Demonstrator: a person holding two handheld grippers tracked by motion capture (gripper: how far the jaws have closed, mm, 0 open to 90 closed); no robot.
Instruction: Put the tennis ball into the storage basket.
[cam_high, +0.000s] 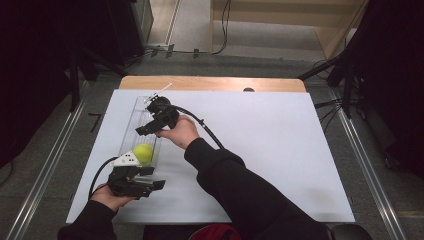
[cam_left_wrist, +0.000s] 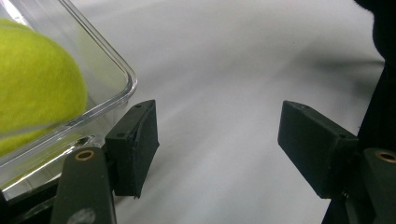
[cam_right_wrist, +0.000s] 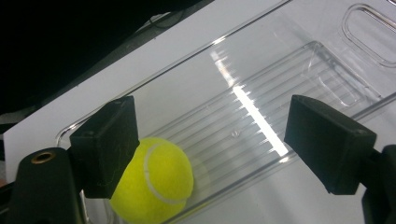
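A long clear plastic bin (cam_high: 145, 115) lies on the white table sheet at the left. A yellow-green tennis ball (cam_high: 143, 153) rests inside its near end, also visible as the ball (cam_right_wrist: 156, 179) behind the bin's ribbed floor (cam_right_wrist: 261, 112). My right gripper (cam_high: 150, 127) hovers open over the middle of the bin, pointing toward the ball. My left gripper (cam_high: 152, 180) is held open just off the bin's near corner (cam_left_wrist: 123, 86), with the ball (cam_left_wrist: 37, 88) close to its left jaw. Nothing sits between either pair of jaws.
The white sheet (cam_high: 280, 150) covers a wooden table (cam_high: 210, 82), wide and bare to the right of the bin. A sleeved forearm (cam_high: 235, 185) crosses the front middle. Dark stands and cables ring the table on the floor.
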